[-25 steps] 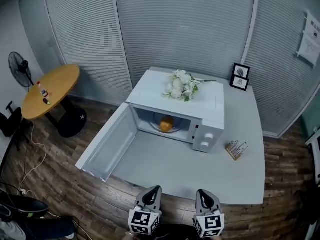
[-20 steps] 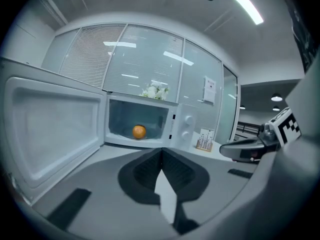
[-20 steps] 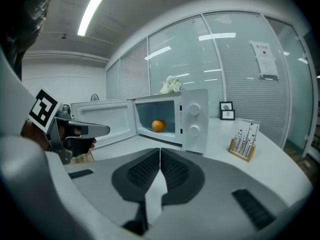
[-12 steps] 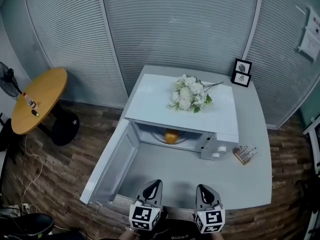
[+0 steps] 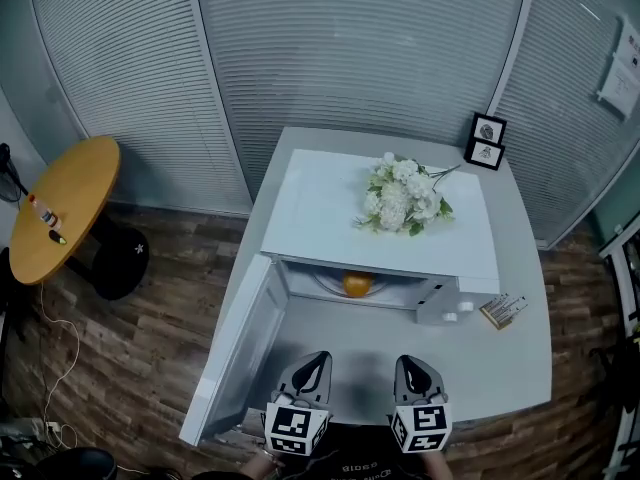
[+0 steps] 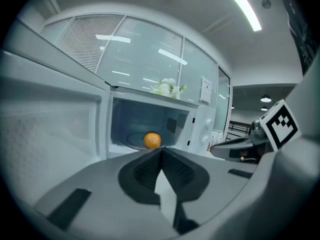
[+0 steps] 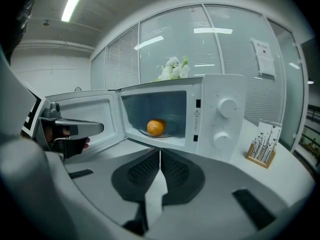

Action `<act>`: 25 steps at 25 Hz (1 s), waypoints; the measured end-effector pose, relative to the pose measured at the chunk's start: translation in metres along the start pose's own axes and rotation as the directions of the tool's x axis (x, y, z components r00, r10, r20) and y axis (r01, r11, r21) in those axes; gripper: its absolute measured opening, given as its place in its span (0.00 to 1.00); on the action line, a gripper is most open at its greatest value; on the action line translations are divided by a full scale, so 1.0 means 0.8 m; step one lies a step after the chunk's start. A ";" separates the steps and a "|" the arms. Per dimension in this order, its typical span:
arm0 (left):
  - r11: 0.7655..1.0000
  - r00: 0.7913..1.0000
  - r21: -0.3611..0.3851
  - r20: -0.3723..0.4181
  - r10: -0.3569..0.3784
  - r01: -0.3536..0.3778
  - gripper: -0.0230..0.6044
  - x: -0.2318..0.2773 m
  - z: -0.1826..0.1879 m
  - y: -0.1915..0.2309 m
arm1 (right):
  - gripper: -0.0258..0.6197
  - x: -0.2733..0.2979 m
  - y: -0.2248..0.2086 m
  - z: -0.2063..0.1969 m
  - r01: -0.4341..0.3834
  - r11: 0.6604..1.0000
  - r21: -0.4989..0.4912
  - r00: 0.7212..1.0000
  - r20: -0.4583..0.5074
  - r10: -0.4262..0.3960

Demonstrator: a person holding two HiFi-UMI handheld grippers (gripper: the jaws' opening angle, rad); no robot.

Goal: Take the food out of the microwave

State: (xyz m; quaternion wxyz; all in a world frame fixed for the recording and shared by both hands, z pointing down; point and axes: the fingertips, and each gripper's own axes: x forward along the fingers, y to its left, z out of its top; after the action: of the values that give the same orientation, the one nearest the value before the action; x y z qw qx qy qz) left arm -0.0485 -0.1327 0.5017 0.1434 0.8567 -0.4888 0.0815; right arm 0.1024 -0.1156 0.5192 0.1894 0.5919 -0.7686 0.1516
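The orange sits inside the open microwave, mid-frame. The left hand-held gripper and right hand-held gripper, at the bottom edge, are both closed and empty. One should spread its jaws before reaching in, clear of the door.

The head view looks steeply down from high above the microwave, with the left gripper and right gripper at the frame's lower edge. Each gripper view sits low over the table, closer in, facing the open cavity. All three views share the orange inside and the flowers on top.
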 end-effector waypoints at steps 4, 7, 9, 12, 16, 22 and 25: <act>1.000 1.000 -0.013 0.002 0.006 -0.006 0.05 0.006 0.005 0.011 | 0.05 0.016 0.007 0.003 -0.009 1.000 -0.002 0.999 -0.038 0.009; 1.000 1.000 -0.025 0.001 0.009 -0.008 0.05 0.009 0.005 0.017 | 0.13 0.026 0.011 0.013 -0.038 0.999 0.030 0.999 -0.036 0.039; 0.999 1.000 -0.030 -0.003 0.018 -0.018 0.05 0.009 0.004 0.021 | 0.17 0.035 0.015 0.021 -0.060 0.997 0.038 0.998 -0.031 0.061; 0.999 1.000 -0.034 -0.011 0.026 -0.026 0.05 0.009 0.001 0.024 | 0.25 0.047 0.021 0.030 -0.085 0.996 0.037 0.996 -0.027 0.086; 0.999 0.999 -0.039 -0.010 0.032 -0.032 0.05 0.010 0.001 0.028 | 0.33 0.060 0.026 0.040 -0.104 0.994 0.035 0.994 -0.016 0.105; 0.998 0.999 -0.044 -0.020 0.047 -0.048 0.05 0.011 -0.003 0.031 | 0.45 0.072 0.035 0.062 -0.132 0.991 0.033 0.991 0.028 0.131; 0.998 0.999 -0.037 -0.020 0.045 -0.045 0.05 0.014 -0.002 0.028 | 0.50 0.082 0.033 0.074 -0.106 0.994 0.031 0.993 0.048 0.104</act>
State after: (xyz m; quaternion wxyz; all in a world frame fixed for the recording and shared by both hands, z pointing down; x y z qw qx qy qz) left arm -0.0621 -0.1517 0.5099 0.1620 0.8418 -0.5079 0.0839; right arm 0.0554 -0.1918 0.4978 0.1535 0.5571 -0.8002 0.1603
